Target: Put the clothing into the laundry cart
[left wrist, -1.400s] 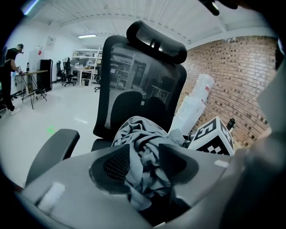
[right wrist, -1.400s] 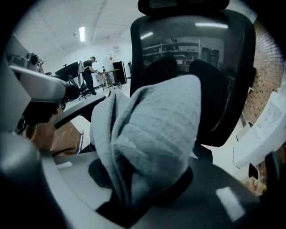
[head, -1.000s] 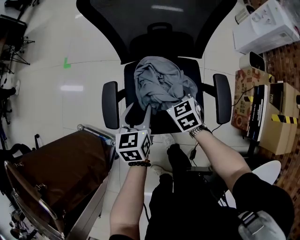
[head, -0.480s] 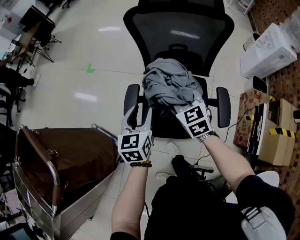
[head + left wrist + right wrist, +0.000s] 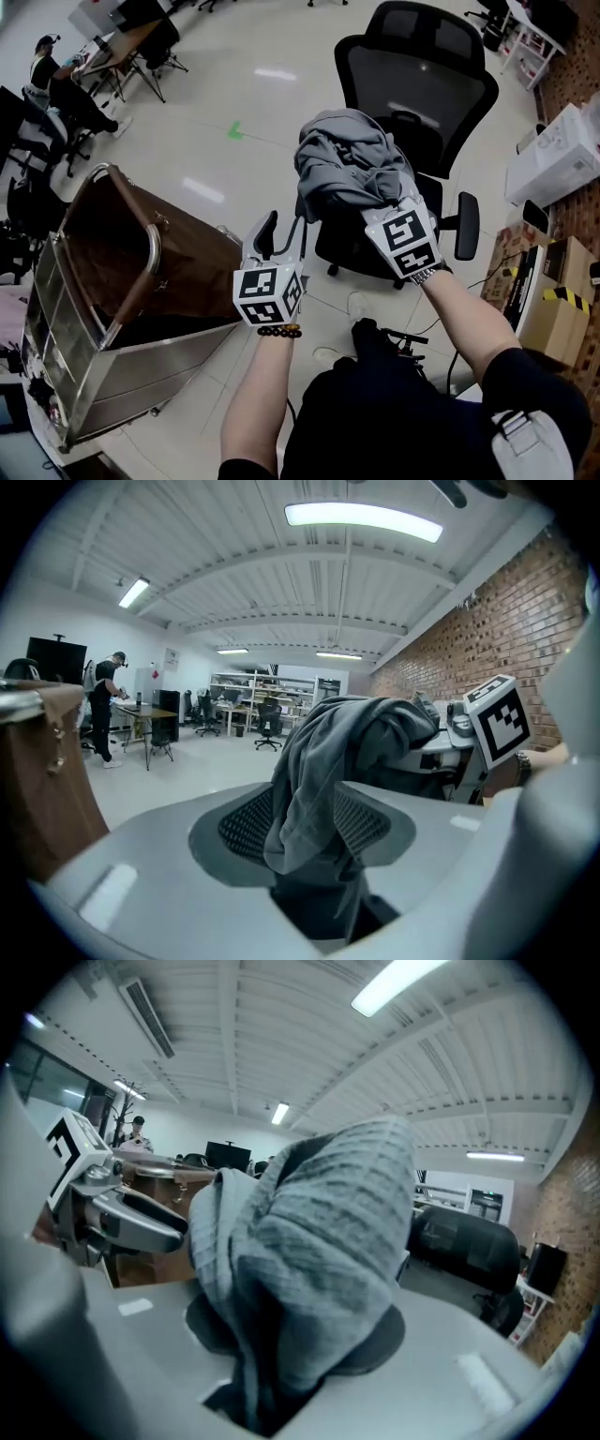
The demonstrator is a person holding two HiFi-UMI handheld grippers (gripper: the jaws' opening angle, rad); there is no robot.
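A bundled grey garment point(image 5: 345, 161) hangs in the air in front of the black office chair point(image 5: 424, 86). My right gripper point(image 5: 391, 195) is shut on the garment's lower right side, and in the right gripper view the cloth point(image 5: 309, 1251) fills the space between the jaws. My left gripper point(image 5: 279, 231) is held just below and left of the bundle with its jaws apart. In the left gripper view the garment point(image 5: 328, 761) hangs beyond the open jaws. The laundry cart point(image 5: 150, 251), a metal frame with a brown liner, stands open to the left of both grippers.
The chair's armrest point(image 5: 466, 225) sticks out to the right of my right gripper. Cardboard boxes point(image 5: 553, 309) and a white box point(image 5: 561, 150) line the brick wall on the right. A person point(image 5: 47, 58) sits at desks far off at the upper left.
The garment has come up off the chair seat in my right gripper and moved left. The left gripper moved with it. The cart now shows much more fully at the left.
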